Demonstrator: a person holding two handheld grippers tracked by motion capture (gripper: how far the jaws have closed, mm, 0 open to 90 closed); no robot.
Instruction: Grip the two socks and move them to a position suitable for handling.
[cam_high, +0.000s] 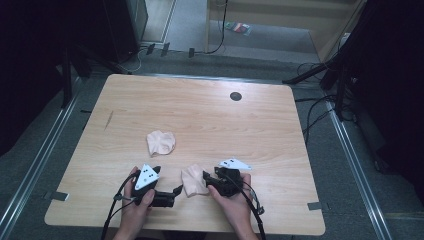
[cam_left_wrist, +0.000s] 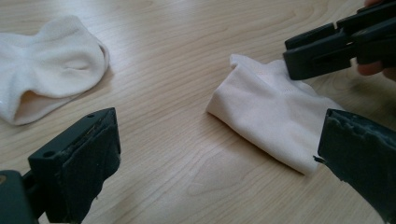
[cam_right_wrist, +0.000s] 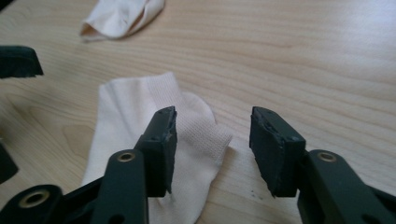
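Cream-coloured and folded flat, the near sock (cam_high: 194, 180) lies on the wooden bench (cam_high: 210, 120) close to the person's edge, between the two grippers. In the left gripper view the folded sock (cam_left_wrist: 271, 114) shows a ribbed band at its far end and a neat fold along its near side. In the right gripper view the same sock (cam_right_wrist: 140, 140) lies under and ahead of the jaws, ribbed cuff towards the gap.

Just beside it, the right gripper (cam_right_wrist: 212, 140) has its jaws parted to a middling width; one jaw stands over the cuff, the other over bare wood, and no cloth is pinched between the pads. In the high view the right gripper (cam_high: 206, 180) sits at the sock's right edge, held in the right hand (cam_high: 234, 200).

On the sock's other side, the left gripper (cam_high: 176, 192) rests low near the bench, in the left hand (cam_high: 137, 197). Its jaws stand wide apart in its own view (cam_left_wrist: 219, 154), nothing between them, the sock lying ahead towards one jaw.

Farther out, a second sock (cam_high: 161, 142) lies crumpled, well apart from the first, nearer the bench's middle. A small dark round cap (cam_high: 235, 96) sits in the bench top near the far edge
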